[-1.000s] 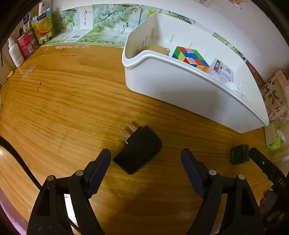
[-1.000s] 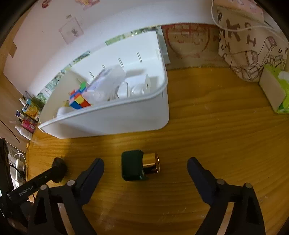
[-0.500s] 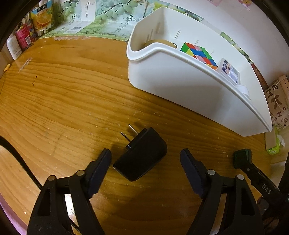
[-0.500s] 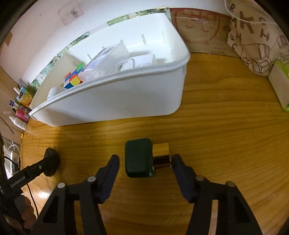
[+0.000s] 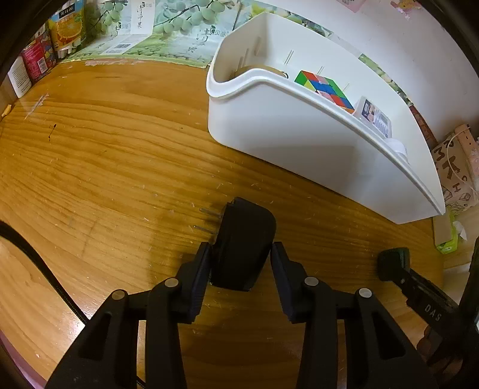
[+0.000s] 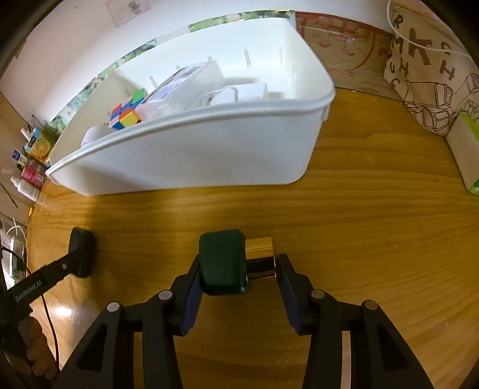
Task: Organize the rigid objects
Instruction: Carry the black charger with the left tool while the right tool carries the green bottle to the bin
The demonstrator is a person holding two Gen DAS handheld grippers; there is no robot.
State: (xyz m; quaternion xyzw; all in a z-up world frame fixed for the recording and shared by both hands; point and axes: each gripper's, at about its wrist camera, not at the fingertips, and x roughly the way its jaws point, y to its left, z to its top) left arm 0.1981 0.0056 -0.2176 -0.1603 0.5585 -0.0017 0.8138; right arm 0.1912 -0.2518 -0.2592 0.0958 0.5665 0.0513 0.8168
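Observation:
A black plug adapter (image 5: 245,230) lies on the wooden table (image 5: 104,155) with its two prongs pointing left. My left gripper (image 5: 241,263) is shut on it, one pad on each side. A small bottle with a dark green cap and a gold body (image 6: 223,260) lies on its side in the right wrist view. My right gripper (image 6: 238,275) is closing on it, one pad against the cap and the other at the gold end. Behind both stands a white bin (image 5: 299,140) holding a colour cube (image 5: 324,86), a card box and white items.
Juice cartons and bottles (image 5: 67,27) line the far left edge. A tissue pack (image 6: 464,149) and a patterned bag (image 6: 425,68) sit at the right. A black cable (image 5: 30,254) crosses the near left. One finger of the other gripper (image 6: 80,248) shows at the left.
Both grippers have closed from wide open onto their objects: the left on the black adapter, the right on the green and gold bottle. Both cameras sit slightly closer to the table.

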